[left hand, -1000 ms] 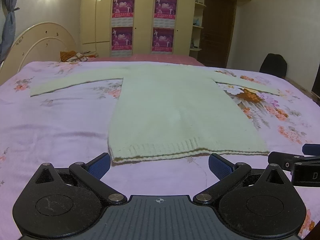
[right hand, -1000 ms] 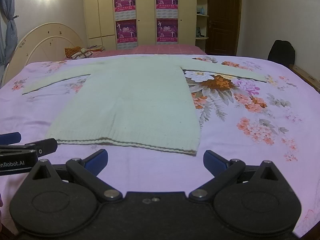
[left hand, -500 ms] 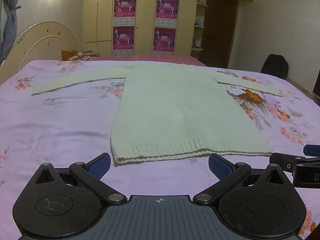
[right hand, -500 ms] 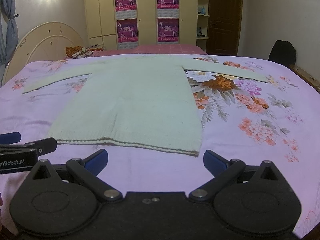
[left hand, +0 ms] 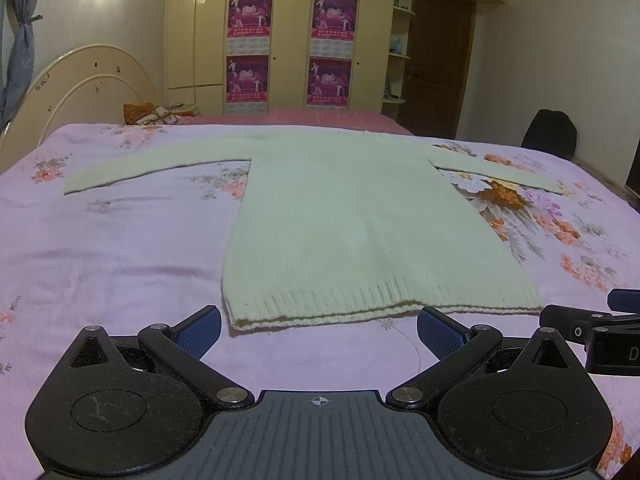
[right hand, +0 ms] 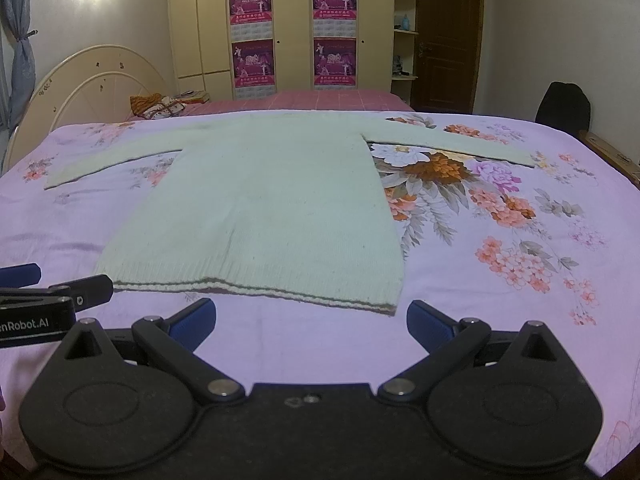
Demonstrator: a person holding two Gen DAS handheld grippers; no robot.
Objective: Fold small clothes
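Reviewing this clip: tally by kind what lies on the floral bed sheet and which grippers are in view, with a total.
Sweaters: 1, the pale green sweater spread flat, both sleeves out, on the floral sheet.
Grippers: 2, left gripper and right gripper, both with jaws wide apart, holding nothing.
Total: 3.

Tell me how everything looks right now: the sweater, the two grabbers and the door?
sweater: flat on the bed, unfolded, sleeves spread out.
left gripper: open, empty, just short of the hem.
right gripper: open, empty, near the hem's right corner.
bedsheet: spread, slightly wrinkled.
door: shut.
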